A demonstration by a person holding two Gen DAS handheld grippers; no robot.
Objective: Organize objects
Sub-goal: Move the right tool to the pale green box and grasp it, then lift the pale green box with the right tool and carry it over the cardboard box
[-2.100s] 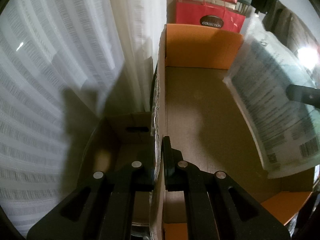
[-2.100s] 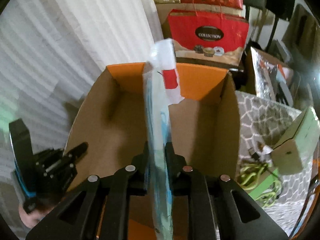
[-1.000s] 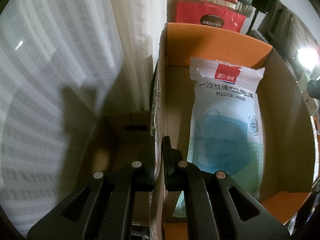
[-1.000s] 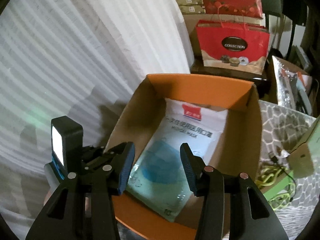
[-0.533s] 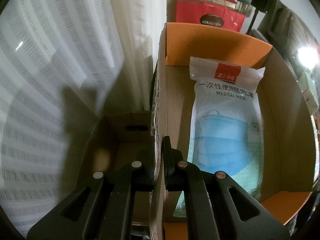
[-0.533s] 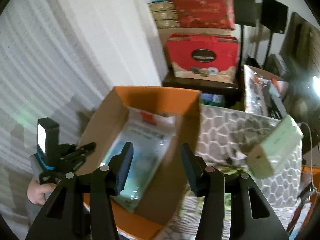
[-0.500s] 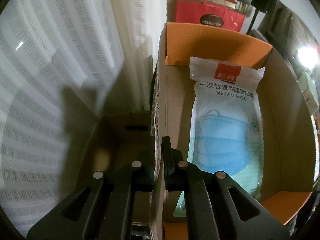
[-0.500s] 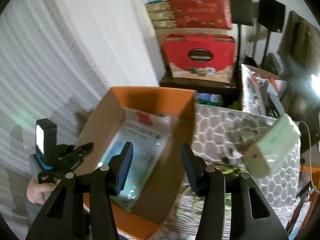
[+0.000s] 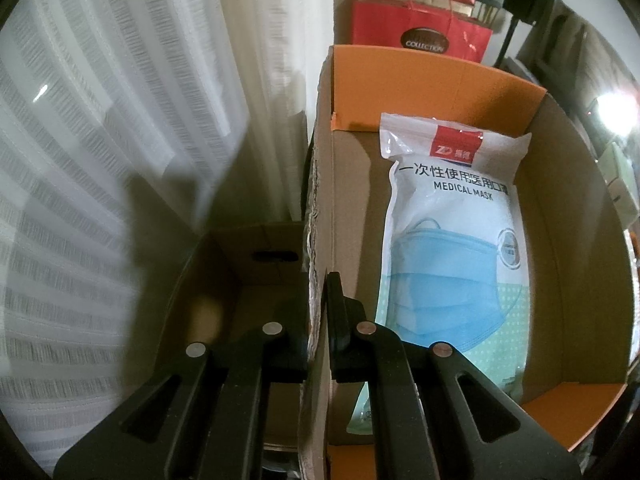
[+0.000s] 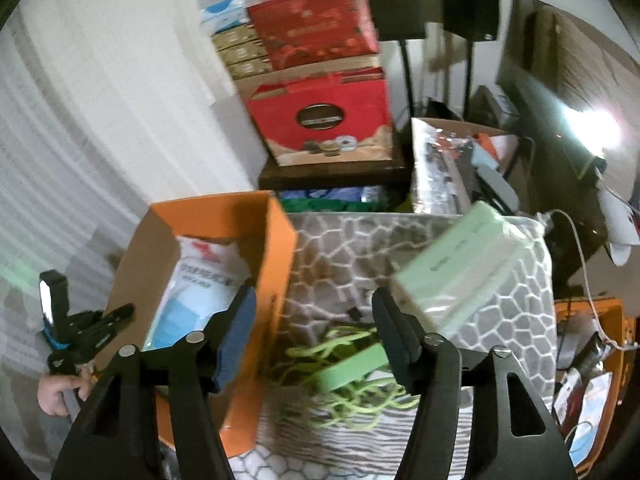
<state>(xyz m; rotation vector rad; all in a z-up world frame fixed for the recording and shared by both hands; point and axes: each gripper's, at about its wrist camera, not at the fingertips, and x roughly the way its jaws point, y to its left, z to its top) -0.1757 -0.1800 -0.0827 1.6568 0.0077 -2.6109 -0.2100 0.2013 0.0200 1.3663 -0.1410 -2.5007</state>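
Note:
A cardboard box (image 9: 436, 80) with orange flaps stands open, and a medical mask pack (image 9: 456, 236) lies flat on its floor. My left gripper (image 9: 318, 292) is shut on the box's left wall, one finger on each side. In the right wrist view the same box (image 10: 276, 240) with the mask pack (image 10: 200, 280) sits at the left, where the left gripper (image 10: 128, 312) pinches its wall. My right gripper (image 10: 314, 304) hangs over the grey patterned cloth (image 10: 348, 248); its jaws are opening and hold nothing. A pale green box (image 10: 464, 272) and a green-yellow cord bundle (image 10: 352, 368) lie below it.
White curtains (image 9: 120, 120) hang left of the box, and a second brown carton (image 9: 248, 272) stands beside it. Red gift bags (image 10: 320, 120) and stacked boxes fill the back. A silver foil bag (image 10: 440, 168) and clutter crowd the right side.
My right gripper swung rightward from above the box to above the patterned cloth, and its jaws spread wider. The left gripper and the mask pack stayed put.

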